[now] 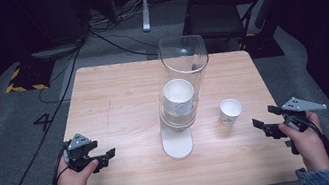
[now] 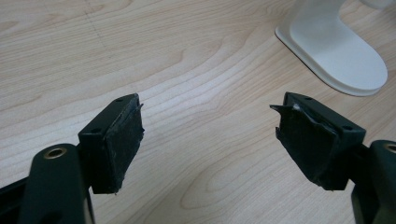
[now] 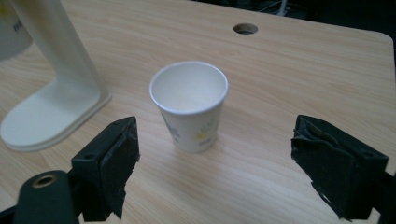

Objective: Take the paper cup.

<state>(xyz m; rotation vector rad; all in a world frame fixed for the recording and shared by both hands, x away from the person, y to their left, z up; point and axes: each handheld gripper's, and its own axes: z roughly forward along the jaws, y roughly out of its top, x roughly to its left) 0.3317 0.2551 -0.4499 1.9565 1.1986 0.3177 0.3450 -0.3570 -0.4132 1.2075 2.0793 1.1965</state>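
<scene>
A clear tube cup dispenser (image 1: 185, 76) on a white stand (image 1: 177, 143) rises at the table's middle, with paper cups (image 1: 178, 98) stacked inside. A single white paper cup (image 1: 230, 111) (image 3: 190, 105) stands upright to its right, empty. My right gripper (image 1: 263, 125) (image 3: 215, 168) is open at the table's right edge, the cup just ahead of its jaws and not touched. My left gripper (image 1: 106, 159) (image 2: 210, 140) is open near the front left, over bare wood, with the stand's white foot (image 2: 336, 51) ahead to its right.
The wooden table (image 1: 119, 105) has a round cable hole (image 3: 245, 28) beyond the cup. Behind the table stand a black folding chair (image 1: 219, 9) and cables on the grey floor (image 1: 113, 40).
</scene>
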